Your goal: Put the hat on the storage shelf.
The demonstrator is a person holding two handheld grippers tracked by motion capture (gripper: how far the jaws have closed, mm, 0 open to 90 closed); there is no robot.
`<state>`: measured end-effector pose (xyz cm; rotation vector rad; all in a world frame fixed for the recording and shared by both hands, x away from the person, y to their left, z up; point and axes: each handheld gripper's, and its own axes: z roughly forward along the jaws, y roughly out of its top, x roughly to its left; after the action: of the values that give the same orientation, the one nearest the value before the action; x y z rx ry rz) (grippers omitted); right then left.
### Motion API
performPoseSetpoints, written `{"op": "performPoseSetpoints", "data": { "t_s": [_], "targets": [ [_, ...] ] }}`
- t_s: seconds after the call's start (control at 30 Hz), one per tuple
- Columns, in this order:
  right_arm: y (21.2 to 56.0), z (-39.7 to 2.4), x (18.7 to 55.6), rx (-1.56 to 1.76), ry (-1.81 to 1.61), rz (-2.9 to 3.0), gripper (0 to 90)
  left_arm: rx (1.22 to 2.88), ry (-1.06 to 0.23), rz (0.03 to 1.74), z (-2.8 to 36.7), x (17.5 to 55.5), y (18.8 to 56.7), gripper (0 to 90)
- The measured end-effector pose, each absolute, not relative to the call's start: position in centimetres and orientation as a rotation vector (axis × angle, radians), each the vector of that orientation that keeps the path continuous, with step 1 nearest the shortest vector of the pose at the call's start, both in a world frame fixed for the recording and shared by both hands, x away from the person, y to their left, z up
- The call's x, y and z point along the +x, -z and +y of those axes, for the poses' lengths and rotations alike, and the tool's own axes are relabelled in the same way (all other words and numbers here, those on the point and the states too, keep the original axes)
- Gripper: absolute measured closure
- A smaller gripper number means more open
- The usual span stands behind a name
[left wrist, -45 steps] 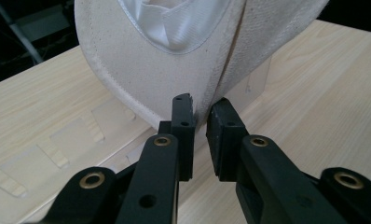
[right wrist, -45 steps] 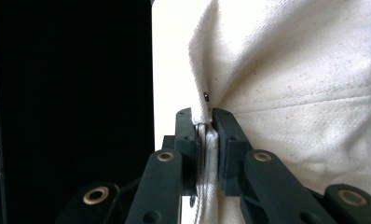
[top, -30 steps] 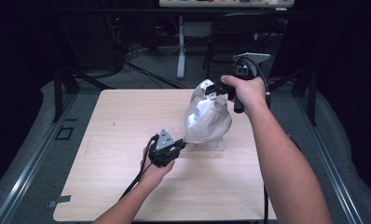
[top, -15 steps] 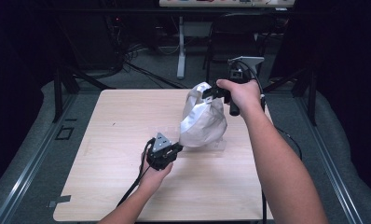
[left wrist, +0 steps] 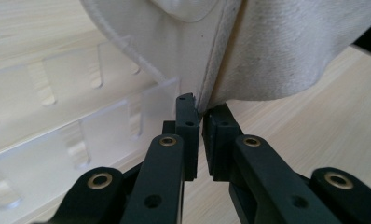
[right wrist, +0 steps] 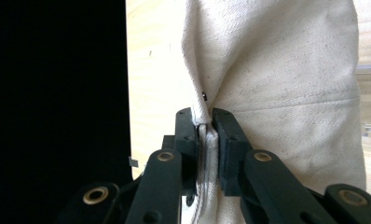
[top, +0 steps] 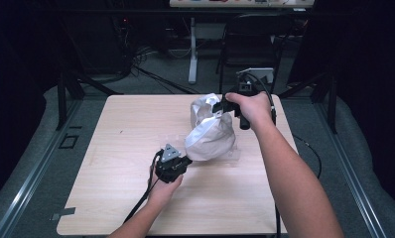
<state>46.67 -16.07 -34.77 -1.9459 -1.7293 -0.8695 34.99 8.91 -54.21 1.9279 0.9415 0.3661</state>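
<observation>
Both tongs, left (left wrist: 200,114) and right (right wrist: 206,122), are clamped on the cream canvas bag (top: 210,136); your left tongs pinch only its hem, so a tug could slip it free.

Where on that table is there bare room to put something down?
The table's left half, from its left edge to the left gripper, is bare wood, as is the near strip between the forearms. It is crowded around the cloth bag, the clear plastic rack beneath it and the right gripper.
</observation>
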Motion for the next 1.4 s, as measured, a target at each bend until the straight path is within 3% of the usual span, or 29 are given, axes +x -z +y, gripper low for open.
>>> {"op": "performPoseSetpoints", "data": {
  "t_s": [0.47,0.77,0.97,1.4],
  "targets": [
    [35.6,-15.9,46.8,-1.953,0.842,-1.744,80.7,1.917,-0.36,0.964,8.8,34.7,55.1,83.3],
    [34.5,-17.2,46.3,-1.947,0.912,-1.739,71.8,1.924,-0.363,0.973,9.7,34.1,54.9,68.3],
    [33.9,-17.8,45.4,-1.919,0.899,-1.788,69.7,1.936,-0.385,0.963,11.8,33.1,54.0,58.0],
    [33.8,-20.1,42.5,-1.941,0.901,-1.921,59.5,2.026,-0.386,1.038,18.5,30.0,54.6,51.9]
  ]
}}
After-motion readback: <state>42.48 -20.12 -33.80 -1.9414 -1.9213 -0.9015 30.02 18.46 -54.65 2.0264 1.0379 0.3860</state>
